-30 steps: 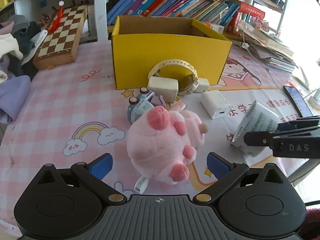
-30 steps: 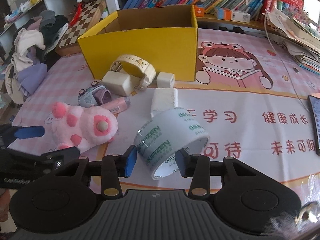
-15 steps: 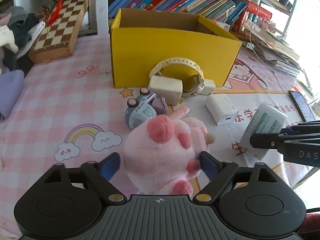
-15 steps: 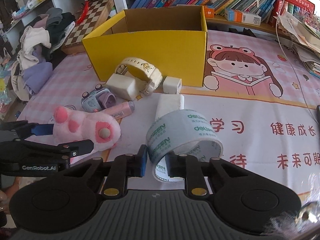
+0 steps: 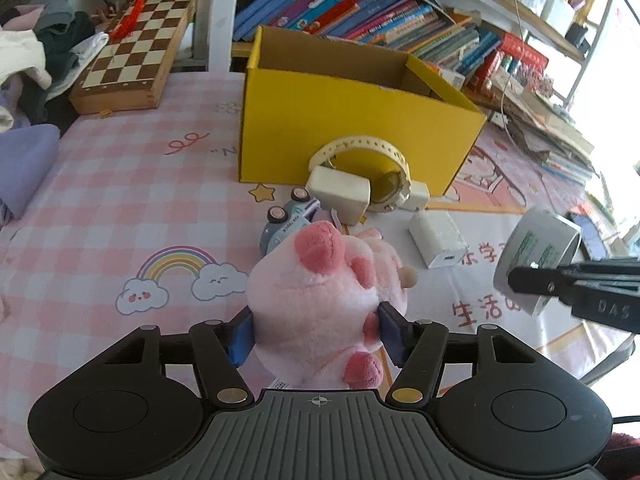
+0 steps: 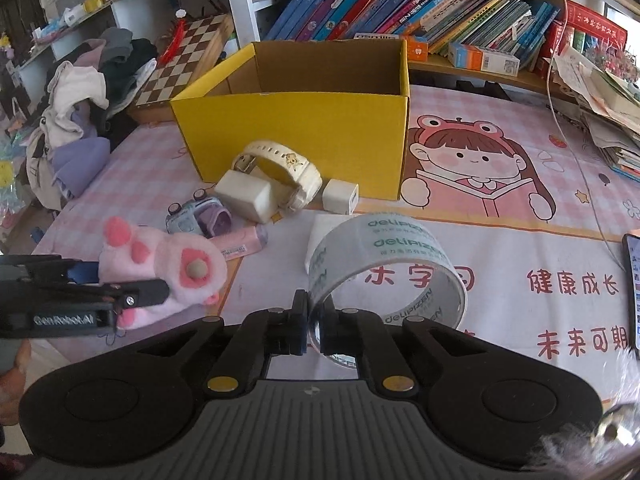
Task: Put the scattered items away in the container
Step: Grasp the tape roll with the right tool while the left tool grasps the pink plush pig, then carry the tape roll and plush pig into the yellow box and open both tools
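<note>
While the left fingers squeeze a plush toy and the right fingers pinch a tape roll, the yellow box is seen straight ahead (open side up).

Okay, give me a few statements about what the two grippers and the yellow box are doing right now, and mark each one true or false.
1. The left gripper is closed on the pink plush toy. True.
2. The right gripper is open and holds nothing. False: its fingers pinch the wall of the tape roll.
3. The cream watch lies inside the yellow box. False: it sits on the mat in front of the box, by a white charger.
4. The toy car is on the table, not gripped. True.
5. The tape roll is already in the box. False: it is held above the mat.
</note>
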`<state>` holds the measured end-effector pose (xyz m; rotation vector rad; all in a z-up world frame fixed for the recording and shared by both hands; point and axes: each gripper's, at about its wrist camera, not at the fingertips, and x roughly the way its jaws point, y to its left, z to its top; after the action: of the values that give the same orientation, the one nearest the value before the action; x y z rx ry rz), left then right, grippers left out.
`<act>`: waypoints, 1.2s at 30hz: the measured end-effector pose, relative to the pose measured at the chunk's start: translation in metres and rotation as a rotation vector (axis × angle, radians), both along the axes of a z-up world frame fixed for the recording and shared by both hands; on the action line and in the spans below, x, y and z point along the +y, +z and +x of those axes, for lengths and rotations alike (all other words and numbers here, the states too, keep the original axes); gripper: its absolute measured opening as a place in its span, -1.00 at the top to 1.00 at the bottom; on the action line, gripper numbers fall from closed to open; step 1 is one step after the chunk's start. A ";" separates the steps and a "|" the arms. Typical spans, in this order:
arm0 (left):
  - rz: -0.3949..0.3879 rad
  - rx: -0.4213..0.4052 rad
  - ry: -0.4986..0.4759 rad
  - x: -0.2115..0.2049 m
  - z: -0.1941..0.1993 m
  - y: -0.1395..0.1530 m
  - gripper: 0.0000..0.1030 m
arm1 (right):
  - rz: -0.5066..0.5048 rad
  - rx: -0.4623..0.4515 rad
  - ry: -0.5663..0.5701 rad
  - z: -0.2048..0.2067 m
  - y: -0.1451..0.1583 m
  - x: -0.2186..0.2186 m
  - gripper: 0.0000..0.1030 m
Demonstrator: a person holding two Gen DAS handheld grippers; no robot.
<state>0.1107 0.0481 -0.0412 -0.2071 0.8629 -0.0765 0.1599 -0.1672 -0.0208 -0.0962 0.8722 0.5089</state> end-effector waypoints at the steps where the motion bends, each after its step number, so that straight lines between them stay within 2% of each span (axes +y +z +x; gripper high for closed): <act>1: -0.005 -0.007 0.005 0.001 -0.001 0.003 -0.19 | -0.001 -0.005 0.002 0.000 0.001 0.000 0.90; 18: -0.073 -0.114 0.035 0.017 -0.010 0.036 -0.19 | -0.009 -0.078 0.026 -0.005 0.023 0.000 0.90; 36: -0.006 -0.292 -0.040 0.005 0.040 0.091 -0.19 | 0.019 -0.239 0.121 0.037 0.075 0.007 0.90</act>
<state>0.1508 0.0530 0.0496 -0.1791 0.5755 -0.1431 0.1966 -0.1598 0.0539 -0.1894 0.6299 0.6055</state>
